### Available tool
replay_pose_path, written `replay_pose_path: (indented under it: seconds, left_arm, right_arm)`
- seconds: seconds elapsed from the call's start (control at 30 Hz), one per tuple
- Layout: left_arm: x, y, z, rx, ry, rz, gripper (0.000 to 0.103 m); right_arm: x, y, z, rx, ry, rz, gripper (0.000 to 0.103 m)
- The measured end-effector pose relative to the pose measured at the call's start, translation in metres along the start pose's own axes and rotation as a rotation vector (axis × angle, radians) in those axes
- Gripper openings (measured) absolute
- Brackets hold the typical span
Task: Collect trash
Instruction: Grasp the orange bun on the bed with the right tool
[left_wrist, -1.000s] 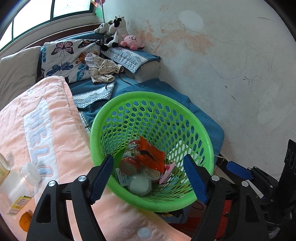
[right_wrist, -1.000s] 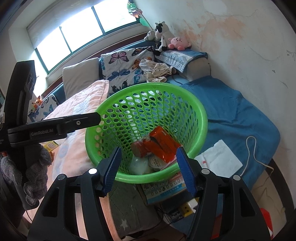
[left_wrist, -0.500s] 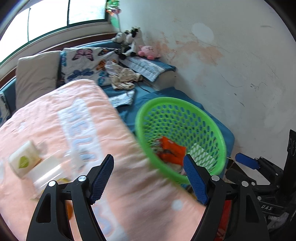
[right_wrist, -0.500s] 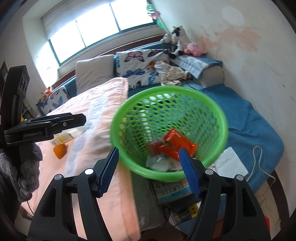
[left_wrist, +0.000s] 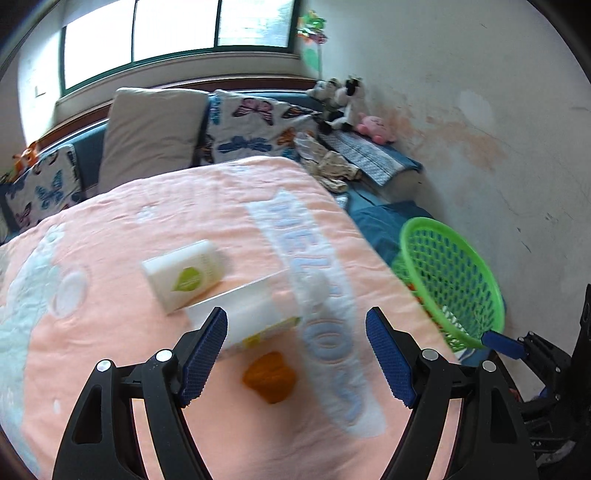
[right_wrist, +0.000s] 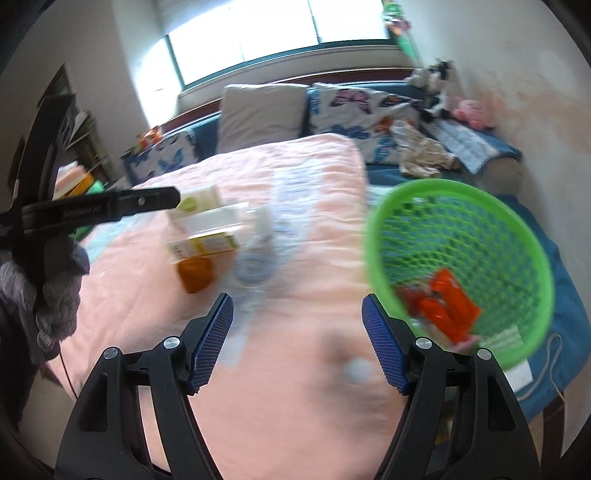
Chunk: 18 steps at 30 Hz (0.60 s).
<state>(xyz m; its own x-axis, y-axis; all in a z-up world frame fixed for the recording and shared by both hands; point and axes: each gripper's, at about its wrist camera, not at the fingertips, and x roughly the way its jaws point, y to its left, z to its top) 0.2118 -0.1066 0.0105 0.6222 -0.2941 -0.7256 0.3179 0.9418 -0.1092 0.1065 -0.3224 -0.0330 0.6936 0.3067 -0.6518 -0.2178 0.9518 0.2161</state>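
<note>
Left tongs (left_wrist: 295, 354) are seen wide open, nothing gripped, held above the pink blanket (left_wrist: 110, 369) on the bed. Three trash items lie on the blanket ahead of them: a white carton with a green leaf logo (left_wrist: 184, 275) furthest out, a blurred clear bottle with a white cap and yellow label (left_wrist: 258, 310) just beyond the blue pads and toward the left one, and an orange peel piece (left_wrist: 269, 376) below the bottle, in line with the gap between the pads but apart from both. No item is touched. The green perforated basket (left_wrist: 454, 284) is seen at the far right, off the blanket edge, by the stained wall.

Right tongs (right_wrist: 297, 341) are empty, jaws opening, with only blanket seen between the pads. The same basket (right_wrist: 461, 266) sits up and right of the right pad, its rim partly behind that pad; orange wrappers (right_wrist: 443, 306) and other blurred trash lie inside it. The carton (right_wrist: 195, 201), bottle (right_wrist: 218, 232) and peel (right_wrist: 195, 273) lie well to the upper left of these tongs.

In the right wrist view the left tongs' black finger (right_wrist: 110, 208) is seen at the left, reaching toward the carton, gripped by a grey-gloved hand (right_wrist: 51, 291). Both tongs are angled down at the bed. Heavy motion blur is present.
</note>
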Motion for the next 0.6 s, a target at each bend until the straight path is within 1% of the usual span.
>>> replay_pose_path:
  seconds: [0.13,0.33,0.43,0.6]
  left_arm:
    - [-0.007,0.03,-0.007,-0.042,-0.004,0.034,0.075]
    - [-0.015,0.065,-0.015,-0.087,-0.007,0.064,0.075]
    - [-0.017,0.079,-0.018,-0.104,-0.006,0.072,0.075]
    - [-0.017,0.095,-0.022,-0.129,-0.003,0.084,0.075]
  right_arm:
    - [0.02,0.029,0.005,-0.046,0.025,0.045,0.072]
    - [0.053,0.071,0.011,-0.109,0.066,0.106,0.072]
    - [0.07,0.084,0.015,-0.114,0.086,0.129,0.072]
    - [0.097,0.1,0.016,-0.113,0.115,0.134,0.071]
